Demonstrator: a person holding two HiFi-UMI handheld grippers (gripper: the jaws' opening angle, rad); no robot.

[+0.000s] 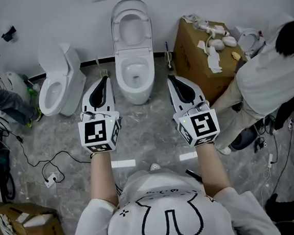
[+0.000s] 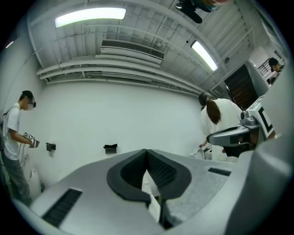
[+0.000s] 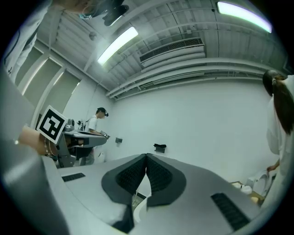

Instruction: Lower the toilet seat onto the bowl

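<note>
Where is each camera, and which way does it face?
Head view: on the person's head, looking down at the toilet; forearms, left gripper, right gripper show.
Left gripper view: on the left gripper, facing the wall along its shut jaws.
Right gripper view: same on the right gripper.
Both gripper views share the black wall bracket.

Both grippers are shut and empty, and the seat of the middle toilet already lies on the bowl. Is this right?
No. In the head view the seat stands raised above the bowl. Left gripper and right gripper are shut and empty, as said.
</note>
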